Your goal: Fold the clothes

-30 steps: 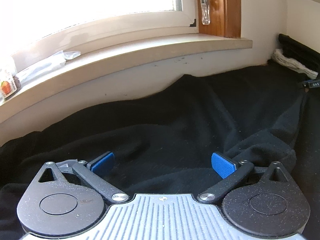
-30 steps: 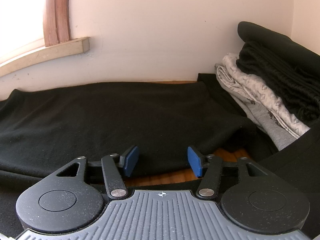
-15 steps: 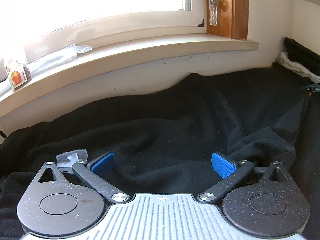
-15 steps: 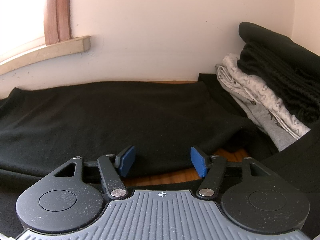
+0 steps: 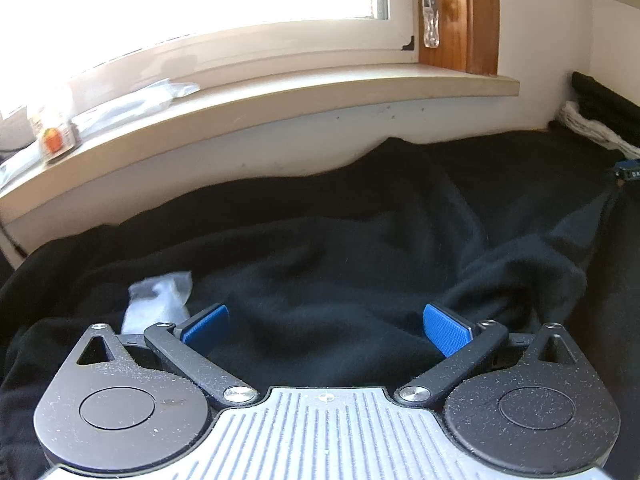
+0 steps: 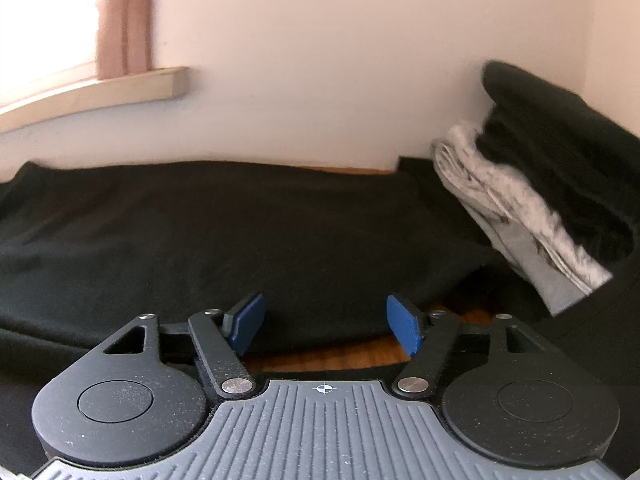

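left gripper (image 5: pixel 326 330): blue pads, black arms, silver screws | right gripper (image 6: pixel 326 330): seemingly identical, blurred

**Home, room by a window**

Wood-framed window (image 5: pixel 456 12) at 12 o'clock, deep windowsill (image 5: pixel 280 100) with small household clutter, plain white wall (image 6: pixel 320 60). Stack of folded clothes (image 6: pixel 532 196) at 2 o'clock in the corner. Domestic, not lab.

One black garment (image 5: pixel 340 248) lies spread out. One stack of folded clothes (image 6: pixel 532 200) sits nearby. Two grippers appear: the left gripper (image 5: pixel 326 330) and the right gripper (image 6: pixel 326 326).
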{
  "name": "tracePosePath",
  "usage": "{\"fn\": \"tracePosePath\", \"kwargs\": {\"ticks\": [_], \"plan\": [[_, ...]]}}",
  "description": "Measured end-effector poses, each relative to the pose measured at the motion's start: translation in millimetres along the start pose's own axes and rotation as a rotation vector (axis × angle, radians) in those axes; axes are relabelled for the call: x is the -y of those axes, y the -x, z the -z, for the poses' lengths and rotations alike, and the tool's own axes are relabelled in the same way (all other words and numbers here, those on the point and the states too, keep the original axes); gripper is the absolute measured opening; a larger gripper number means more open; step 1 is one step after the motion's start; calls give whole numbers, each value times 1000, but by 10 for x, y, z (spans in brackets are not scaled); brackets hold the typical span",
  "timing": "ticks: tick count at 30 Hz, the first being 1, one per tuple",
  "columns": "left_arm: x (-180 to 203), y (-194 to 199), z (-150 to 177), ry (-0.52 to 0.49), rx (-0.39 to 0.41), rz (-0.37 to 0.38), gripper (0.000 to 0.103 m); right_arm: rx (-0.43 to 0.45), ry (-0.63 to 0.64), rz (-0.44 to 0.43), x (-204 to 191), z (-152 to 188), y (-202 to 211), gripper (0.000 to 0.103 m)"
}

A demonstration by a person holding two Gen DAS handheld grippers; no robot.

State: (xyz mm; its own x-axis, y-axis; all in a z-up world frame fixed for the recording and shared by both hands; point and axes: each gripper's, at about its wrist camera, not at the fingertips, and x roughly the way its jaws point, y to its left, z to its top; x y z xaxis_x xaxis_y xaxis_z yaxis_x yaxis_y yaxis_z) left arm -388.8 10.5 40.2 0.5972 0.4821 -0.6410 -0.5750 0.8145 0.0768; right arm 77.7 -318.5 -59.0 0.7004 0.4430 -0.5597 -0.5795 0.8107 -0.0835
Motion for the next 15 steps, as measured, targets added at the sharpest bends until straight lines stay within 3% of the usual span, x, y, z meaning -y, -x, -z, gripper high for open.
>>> {"fn": "tracePosePath", "kwargs": {"ticks": [5,11,15], "plan": [[-265,249,202,6,-5,-45,103,42,78,-121,-549,-161,121,67],[-735,566,391,80,5,-121,103,101,188,-292,-1338,-399,284,67],[-958,682,415,150,36,-113,103,135,264,-399,-1861,-543,374,67]]}}
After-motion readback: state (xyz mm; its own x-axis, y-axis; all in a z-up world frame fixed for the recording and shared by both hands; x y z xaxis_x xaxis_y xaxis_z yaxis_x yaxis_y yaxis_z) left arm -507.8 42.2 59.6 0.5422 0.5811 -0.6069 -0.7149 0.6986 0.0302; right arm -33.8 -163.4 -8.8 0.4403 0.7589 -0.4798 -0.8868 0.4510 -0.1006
